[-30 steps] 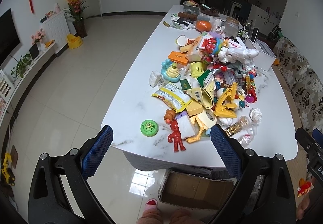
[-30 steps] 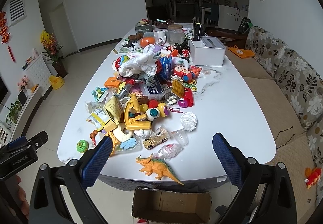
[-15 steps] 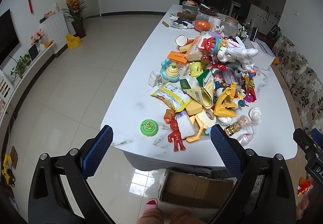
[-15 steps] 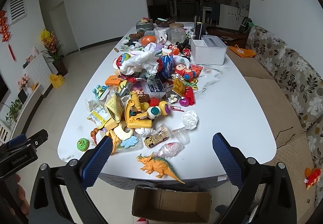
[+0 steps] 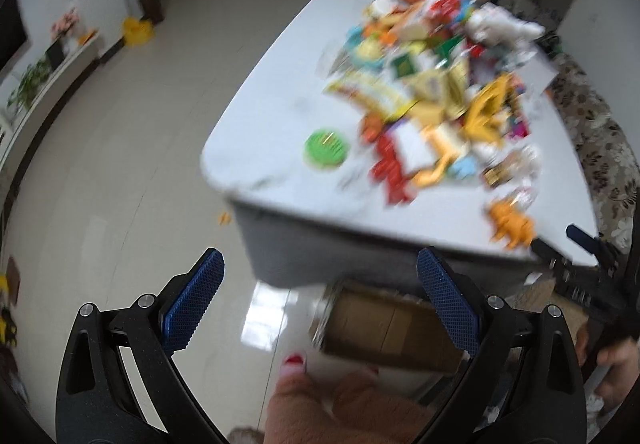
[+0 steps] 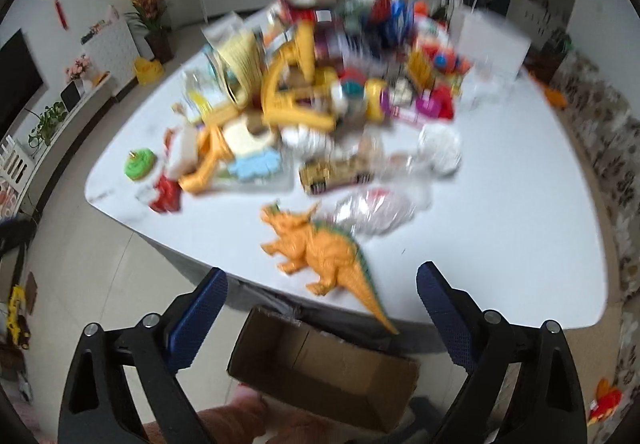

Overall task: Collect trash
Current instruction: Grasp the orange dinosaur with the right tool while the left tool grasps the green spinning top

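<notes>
A white table [image 6: 500,244] holds a blurred heap of toys, wrappers and packets [image 6: 320,92]. A clear crumpled plastic bag [image 6: 376,212] and a white paper wad [image 6: 440,148] lie near its front edge, beside an orange dinosaur [image 6: 320,248]. An open cardboard box [image 6: 320,364] stands on the floor under the table edge; it also shows in the left wrist view [image 5: 384,328]. My left gripper [image 5: 320,304] is open and empty, over the floor in front of the table. My right gripper [image 6: 322,316] is open and empty, just above the box and table edge.
A green round toy [image 5: 326,146] sits near the table's left corner. A flowered sofa [image 6: 612,164] runs along the right side. A tiled floor [image 5: 120,164] stretches to the left, with a white cabinet and flowers at the wall. The other gripper [image 5: 576,264] shows at right.
Both grippers have moved forward and down toward the table's front edge, and both views are now motion-blurred. Jaws stay open and empty.
</notes>
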Action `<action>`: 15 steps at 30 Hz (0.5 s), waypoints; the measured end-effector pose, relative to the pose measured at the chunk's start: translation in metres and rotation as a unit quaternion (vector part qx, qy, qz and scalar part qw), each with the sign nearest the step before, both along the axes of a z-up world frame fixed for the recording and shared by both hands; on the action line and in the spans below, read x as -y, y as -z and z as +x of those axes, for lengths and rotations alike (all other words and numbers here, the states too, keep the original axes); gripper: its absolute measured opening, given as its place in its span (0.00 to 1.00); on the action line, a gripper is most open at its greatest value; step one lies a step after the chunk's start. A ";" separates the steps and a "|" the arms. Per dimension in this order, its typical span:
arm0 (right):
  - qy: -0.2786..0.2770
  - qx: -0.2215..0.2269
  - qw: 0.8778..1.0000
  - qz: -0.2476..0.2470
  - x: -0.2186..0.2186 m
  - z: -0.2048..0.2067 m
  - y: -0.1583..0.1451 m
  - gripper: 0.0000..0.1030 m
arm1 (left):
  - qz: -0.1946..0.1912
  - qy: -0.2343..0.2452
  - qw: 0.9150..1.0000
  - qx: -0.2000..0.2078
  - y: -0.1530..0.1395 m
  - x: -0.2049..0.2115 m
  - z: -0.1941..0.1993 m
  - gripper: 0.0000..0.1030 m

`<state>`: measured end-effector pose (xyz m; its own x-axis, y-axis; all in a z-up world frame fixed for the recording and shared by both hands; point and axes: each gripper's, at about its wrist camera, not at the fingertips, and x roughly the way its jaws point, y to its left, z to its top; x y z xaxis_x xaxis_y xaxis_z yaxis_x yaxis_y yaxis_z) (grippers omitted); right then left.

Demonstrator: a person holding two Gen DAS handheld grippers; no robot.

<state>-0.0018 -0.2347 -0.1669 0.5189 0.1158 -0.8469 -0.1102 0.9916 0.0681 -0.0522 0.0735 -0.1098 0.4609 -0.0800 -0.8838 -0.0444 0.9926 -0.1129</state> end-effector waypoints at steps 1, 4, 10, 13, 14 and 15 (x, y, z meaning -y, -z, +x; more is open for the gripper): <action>0.001 -0.007 1.000 0.008 0.003 0.004 0.005 0.91 | -0.002 -0.010 1.000 -0.009 0.006 -0.007 -0.005 0.92; 0.005 -0.033 0.999 0.019 0.010 0.024 0.023 0.91 | -0.023 -0.034 0.999 -0.030 0.019 -0.023 -0.015 0.92; -0.030 -0.076 0.996 0.039 0.004 0.053 0.047 0.56 | -0.036 -0.063 0.996 -0.046 0.027 -0.033 -0.026 0.92; -0.031 -0.079 0.995 0.052 0.004 0.058 0.047 0.39 | -0.032 -0.062 0.997 -0.045 0.028 -0.032 -0.026 0.92; -0.026 -0.084 0.994 0.061 0.006 0.059 0.048 0.39 | -0.031 -0.061 0.997 -0.045 0.029 -0.031 -0.025 0.92; -0.022 -0.083 0.994 0.070 0.008 0.058 0.047 0.39 | -0.029 -0.059 0.997 -0.045 0.030 -0.030 -0.023 0.92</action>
<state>0.0558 -0.2426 -0.2140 0.3657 0.2582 -0.8942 -0.1287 0.9655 0.2262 -0.0752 0.1038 -0.1397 0.3890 -0.0825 -0.9175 -0.1736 0.9716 -0.1610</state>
